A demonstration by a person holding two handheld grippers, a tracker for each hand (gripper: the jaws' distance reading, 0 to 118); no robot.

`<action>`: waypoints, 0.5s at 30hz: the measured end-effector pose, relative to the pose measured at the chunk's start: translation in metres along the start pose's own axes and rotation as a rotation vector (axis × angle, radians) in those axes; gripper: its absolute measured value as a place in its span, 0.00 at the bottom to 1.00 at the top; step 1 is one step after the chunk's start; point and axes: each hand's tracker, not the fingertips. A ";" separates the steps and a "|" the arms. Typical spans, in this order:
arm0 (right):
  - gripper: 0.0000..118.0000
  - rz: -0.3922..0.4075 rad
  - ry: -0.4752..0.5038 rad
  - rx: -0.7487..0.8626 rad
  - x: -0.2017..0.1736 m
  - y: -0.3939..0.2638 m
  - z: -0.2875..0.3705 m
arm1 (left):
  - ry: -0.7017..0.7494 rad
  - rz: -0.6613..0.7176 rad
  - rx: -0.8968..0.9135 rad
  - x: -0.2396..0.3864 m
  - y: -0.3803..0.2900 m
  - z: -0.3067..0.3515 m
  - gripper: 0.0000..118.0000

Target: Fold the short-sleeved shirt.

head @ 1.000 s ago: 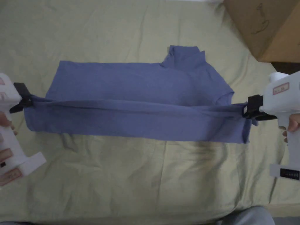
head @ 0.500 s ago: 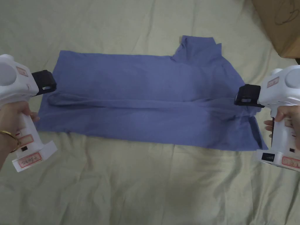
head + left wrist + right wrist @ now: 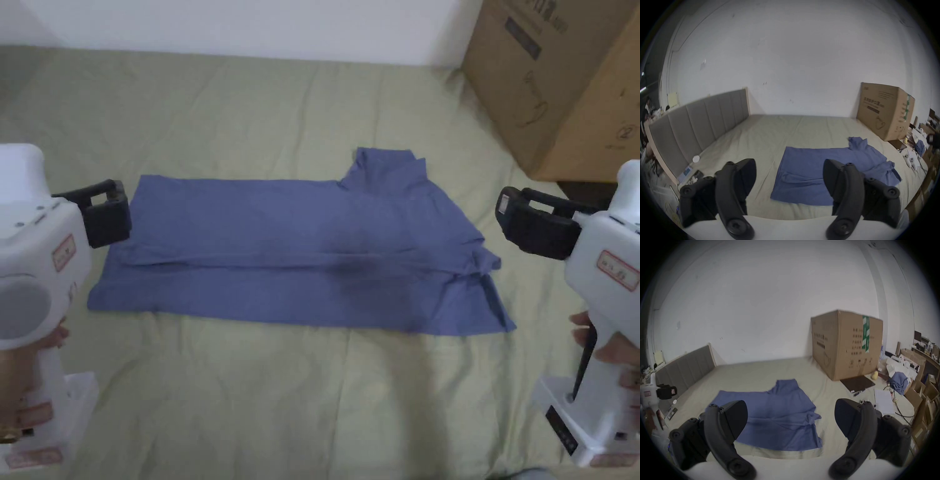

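Left gripper jaws wide apart, empty, right gripper likewise, shirt seemingly untouched

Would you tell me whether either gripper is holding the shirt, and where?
Nothing is held: left gripper and right gripper are open, clear of the blue shirt.

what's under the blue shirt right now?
The blue shirt lies flat on the green bedsheet, which shows all around it. Its near long edge is folded over the body, so a layer of shirt lies beneath that flap. Anything else under the cloth is covered.
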 end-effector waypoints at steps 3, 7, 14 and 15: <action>0.87 -0.013 0.009 0.050 -0.011 -0.003 0.028 | -0.018 -0.015 0.036 0.003 -0.005 0.027 0.55; 0.10 -0.005 0.001 0.069 -0.029 -0.006 0.050 | -0.027 -0.019 0.064 0.006 -0.013 0.045 0.02; 0.00 0.025 0.013 0.051 -0.046 -0.020 0.057 | -0.066 0.000 0.059 0.008 -0.029 0.050 0.00; 0.00 0.021 0.010 0.044 -0.043 -0.021 0.054 | -0.067 -0.003 0.038 0.007 -0.029 0.047 0.00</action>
